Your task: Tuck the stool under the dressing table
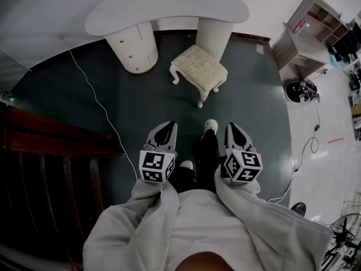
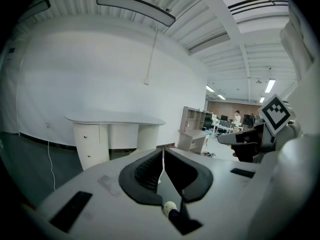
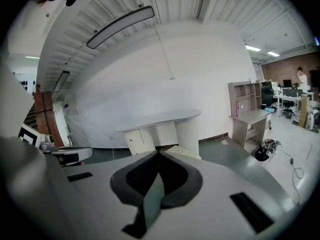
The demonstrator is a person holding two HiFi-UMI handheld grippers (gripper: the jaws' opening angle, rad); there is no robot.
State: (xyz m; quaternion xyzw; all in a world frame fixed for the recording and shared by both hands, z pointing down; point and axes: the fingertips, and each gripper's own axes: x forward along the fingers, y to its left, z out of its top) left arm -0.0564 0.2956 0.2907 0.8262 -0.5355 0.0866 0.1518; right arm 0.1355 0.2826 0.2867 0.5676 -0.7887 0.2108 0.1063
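Observation:
The white dressing table [image 1: 169,7] stands against the wall on a drawer pedestal [image 1: 135,47] and a round ribbed pedestal [image 1: 214,35]. The cream cushioned stool [image 1: 198,69] sits on the dark floor in front of it, out from under the top and turned at an angle. My left gripper [image 1: 165,130] and right gripper [image 1: 234,127] hover side by side well short of the stool, both shut with nothing held. The table [image 2: 115,119] shows beyond the left gripper [image 2: 163,150]. In the right gripper view the stool [image 3: 182,151] peeks over the right gripper [image 3: 159,154].
A white cable [image 1: 96,100] runs across the floor at left. Dark wooden furniture [image 1: 45,145] fills the left side. A wooden shelf unit [image 1: 304,38] and a black object [image 1: 302,90] on the pale floor stand at right. The person's shoe [image 1: 210,126] is between the grippers.

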